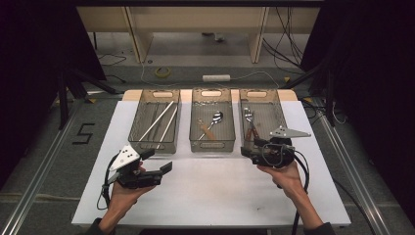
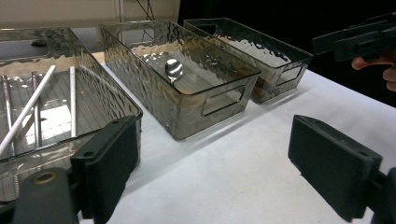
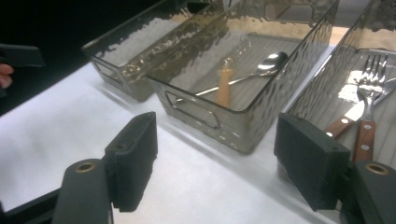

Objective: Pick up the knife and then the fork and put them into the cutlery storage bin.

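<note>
Three clear plastic bins stand in a row at the far side of the white table point(image 1: 205, 191). The left bin point(image 1: 137, 117) holds long pale sticks point(image 1: 159, 122). A spoon point(image 1: 216, 117) with a wooden handle lies in the middle bin point(image 1: 212, 145). The right bin point(image 1: 275, 110) holds wooden-handled forks point(image 1: 248, 116). My left gripper point(image 1: 157, 160) hovers open and empty in front of the left bin; its own view shows the jaws wide apart point(image 2: 224, 172). My right gripper point(image 1: 252, 147) sits at the near end of the right bin, open with nothing between its jaws point(image 3: 215, 163).
The bare white tabletop stretches between the two hands and the near edge. Beyond the table are a grey floor with cables, a roll of tape point(image 1: 163, 72) and a wooden bench frame. Metal rails run along both sides of the table.
</note>
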`<state>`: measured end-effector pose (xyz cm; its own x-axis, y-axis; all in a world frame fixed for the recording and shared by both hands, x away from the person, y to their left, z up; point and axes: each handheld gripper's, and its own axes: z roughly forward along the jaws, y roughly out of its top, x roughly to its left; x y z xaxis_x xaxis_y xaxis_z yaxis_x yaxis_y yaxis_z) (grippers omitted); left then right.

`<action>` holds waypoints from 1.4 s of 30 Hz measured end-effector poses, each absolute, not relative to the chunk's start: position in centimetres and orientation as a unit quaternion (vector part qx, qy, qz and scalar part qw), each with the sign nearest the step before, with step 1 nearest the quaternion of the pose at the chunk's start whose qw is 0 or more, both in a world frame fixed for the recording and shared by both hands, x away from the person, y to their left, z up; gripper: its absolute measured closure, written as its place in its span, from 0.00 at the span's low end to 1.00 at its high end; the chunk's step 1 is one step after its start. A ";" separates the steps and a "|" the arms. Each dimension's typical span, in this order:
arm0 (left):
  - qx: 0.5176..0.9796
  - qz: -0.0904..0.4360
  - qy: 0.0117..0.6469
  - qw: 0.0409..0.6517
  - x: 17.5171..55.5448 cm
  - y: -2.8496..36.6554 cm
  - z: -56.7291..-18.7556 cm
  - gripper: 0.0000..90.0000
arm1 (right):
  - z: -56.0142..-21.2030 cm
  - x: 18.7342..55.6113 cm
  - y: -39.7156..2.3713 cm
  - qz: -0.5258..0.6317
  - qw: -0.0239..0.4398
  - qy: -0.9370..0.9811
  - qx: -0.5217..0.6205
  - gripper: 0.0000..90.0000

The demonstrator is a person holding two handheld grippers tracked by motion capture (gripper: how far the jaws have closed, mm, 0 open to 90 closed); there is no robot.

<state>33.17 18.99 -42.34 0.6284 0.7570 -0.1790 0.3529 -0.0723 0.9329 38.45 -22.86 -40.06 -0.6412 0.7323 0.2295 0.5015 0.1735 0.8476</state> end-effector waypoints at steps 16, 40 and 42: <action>0.706 0.181 0.395 0.558 32.9 19.4 -42.3 0.17 | -40.8 36.6 -23.0 0.505 0.119 0.762 0.388 0.33; 0.712 0.159 0.391 0.561 32.9 19.4 -42.4 0.17 | -42.5 32.4 -24.8 0.530 0.144 0.748 0.374 0.29; 0.713 0.158 0.390 0.561 32.9 19.4 -42.4 0.17 | -42.7 32.1 -25.0 0.531 0.144 0.745 0.377 0.29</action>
<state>32.88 19.38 -42.43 0.6457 0.7334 -0.2126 0.3799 -0.0670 0.9226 32.09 -24.99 -42.65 -0.6748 0.7145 0.1848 0.4080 0.1524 0.9002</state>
